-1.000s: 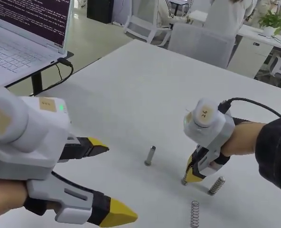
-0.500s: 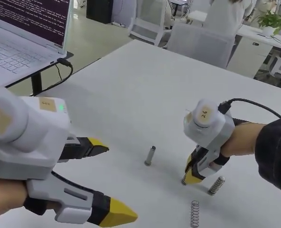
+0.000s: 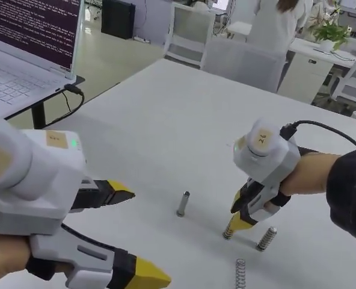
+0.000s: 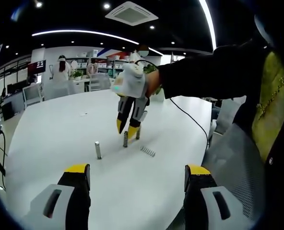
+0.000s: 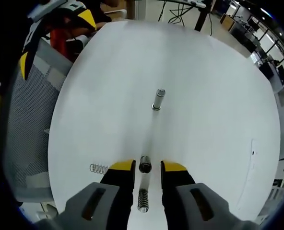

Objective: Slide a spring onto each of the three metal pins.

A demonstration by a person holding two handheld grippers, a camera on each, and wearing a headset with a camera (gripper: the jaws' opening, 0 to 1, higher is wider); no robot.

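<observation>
Right gripper (image 5: 147,168) points down at the table (image 5: 204,120), its jaws narrow and straddling the top of a sprung pin (image 5: 145,164) at the bottom centre of the right gripper view. A sliver of space shows on each side of the pin, so it holds nothing that can be seen. The spring (image 5: 142,199) sits low on that pin.

In the head view this gripper (image 3: 241,218) is right of centre, and the sprung pin (image 3: 228,230) stands upright at its yellow tips. A second sprung pin (image 3: 266,238) stands just to the right of the first. A loose spring (image 3: 240,272) lies flat below both, at the bottom edge of the frame. The bare pin (image 3: 183,203) stands upright near the centre, left of the right gripper and apart from it.

Left gripper (image 3: 141,236) is in the lower left of the head view, well apart from the pins. Its jaws are wide and hold nothing. A laptop (image 3: 21,54) is at the upper left.
</observation>
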